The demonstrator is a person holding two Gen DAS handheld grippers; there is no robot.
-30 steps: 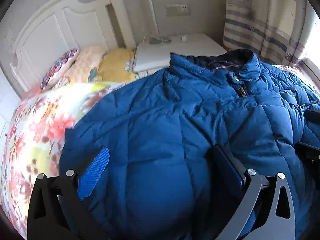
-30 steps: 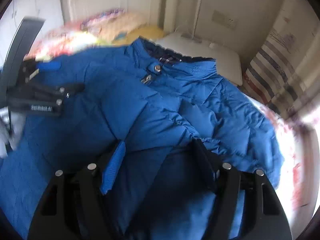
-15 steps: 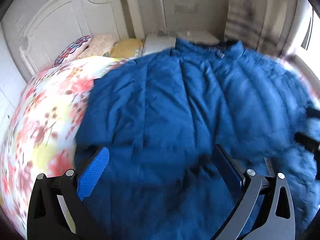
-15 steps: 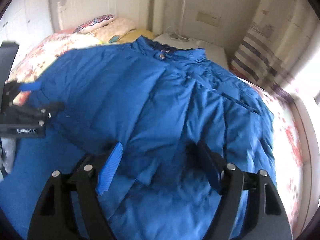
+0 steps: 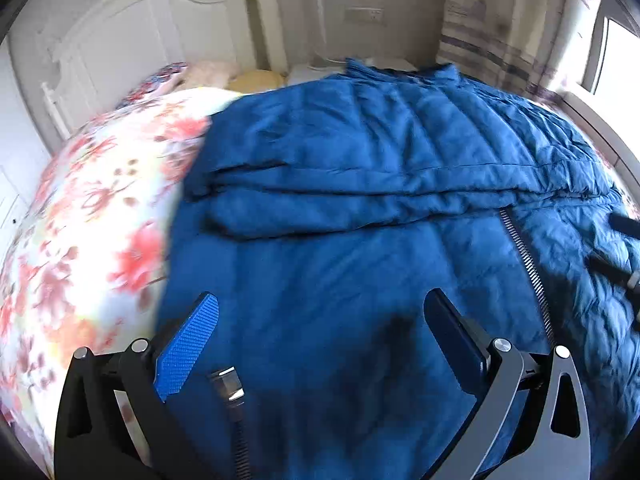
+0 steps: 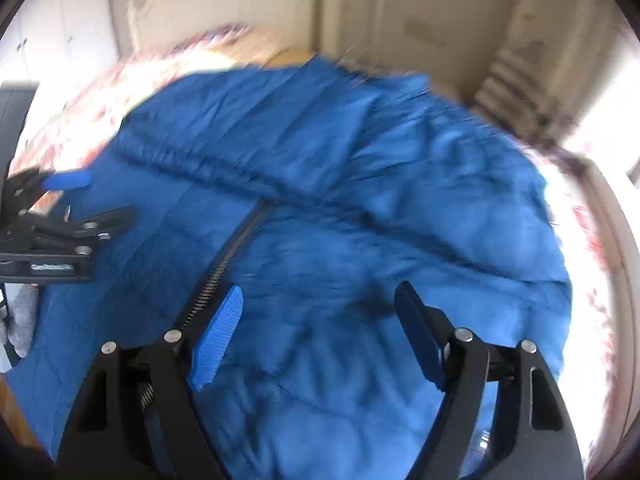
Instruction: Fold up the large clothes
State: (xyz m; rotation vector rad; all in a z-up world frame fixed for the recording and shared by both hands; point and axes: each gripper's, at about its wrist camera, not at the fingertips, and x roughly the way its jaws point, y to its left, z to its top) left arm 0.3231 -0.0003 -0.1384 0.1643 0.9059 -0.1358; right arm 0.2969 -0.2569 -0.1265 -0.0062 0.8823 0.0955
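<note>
Floral bedspread (image 5: 92, 216) more exposed at left edge than before; blue jacket (image 5: 360, 184) now folded across, zipper (image 5: 528, 272) showing. Left gripper (image 5: 320, 320) spread, empty; right gripper (image 6: 320, 320) jaws just widened, nothing between.

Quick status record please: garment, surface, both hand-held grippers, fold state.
garment: blue quilted puffer jacket, spread out
surface: floral bedspread
zipper: open toothed edge exposed
fold: upper part laid over lower, crease across the middle
left hand-held gripper: open, nothing gripped
right hand-held gripper: jaws just been opening, nothing between them
</note>
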